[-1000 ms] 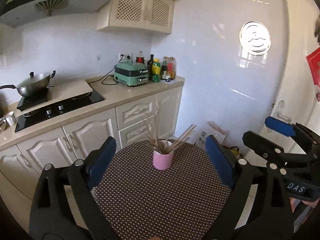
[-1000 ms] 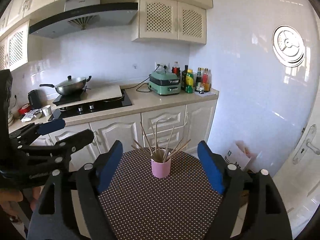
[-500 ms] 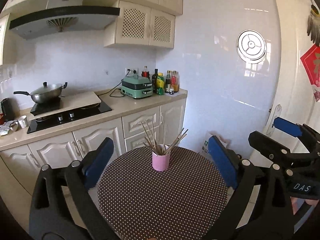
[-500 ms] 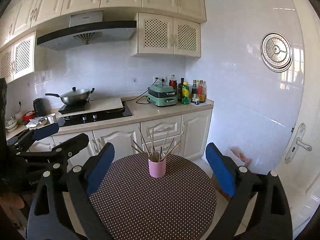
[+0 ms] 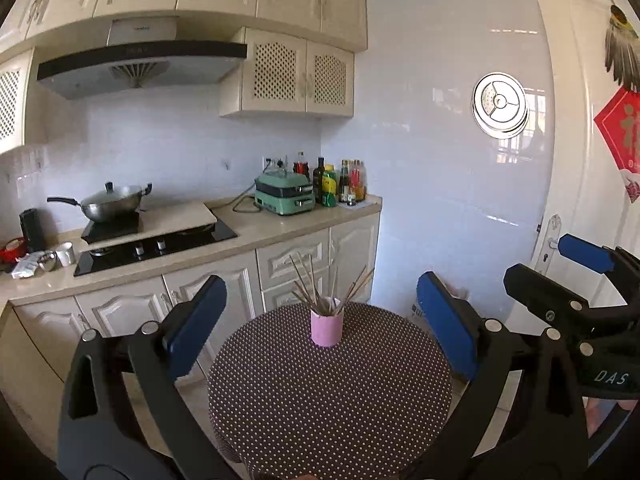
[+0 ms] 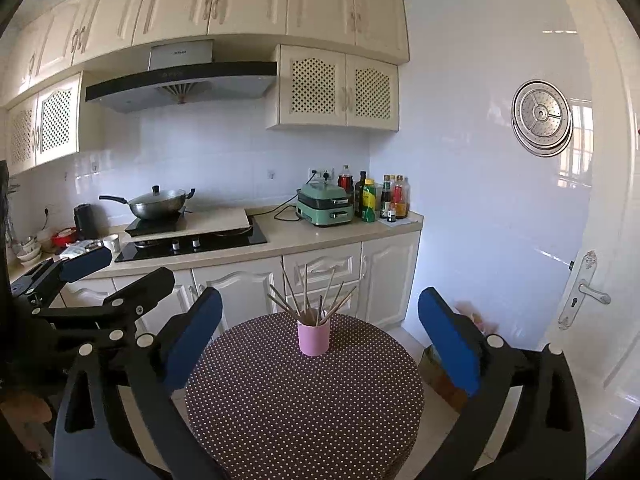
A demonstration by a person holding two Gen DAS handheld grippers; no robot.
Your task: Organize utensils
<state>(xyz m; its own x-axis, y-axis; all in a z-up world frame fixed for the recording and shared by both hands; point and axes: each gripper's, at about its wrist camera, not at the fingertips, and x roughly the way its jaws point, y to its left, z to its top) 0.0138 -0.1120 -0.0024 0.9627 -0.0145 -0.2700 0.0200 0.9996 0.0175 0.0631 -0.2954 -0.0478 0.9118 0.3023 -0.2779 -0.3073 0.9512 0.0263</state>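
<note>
Cream cabinets point(image 6: 256, 4) and a range hood point(image 6: 180, 84) hang above the beige counter point(image 6: 320, 236). Glossy white wall tiles point(image 6: 480, 200) catch window light beside a white door point(image 6: 600, 240).

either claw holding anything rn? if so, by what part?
Nothing held. Left claw and right claw are both open and empty; the chopsticks stand in the pink cup, untouched.

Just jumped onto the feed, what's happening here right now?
A person holds a two-finger gripper in each hand above a round polka-dot table in a kitchen. The left gripper and right gripper are both open and hold nothing. Both point at a pink cup near the table's far edge, with chopsticks fanned out inside it. Neither gripper touches the cup or the chopsticks.
</note>
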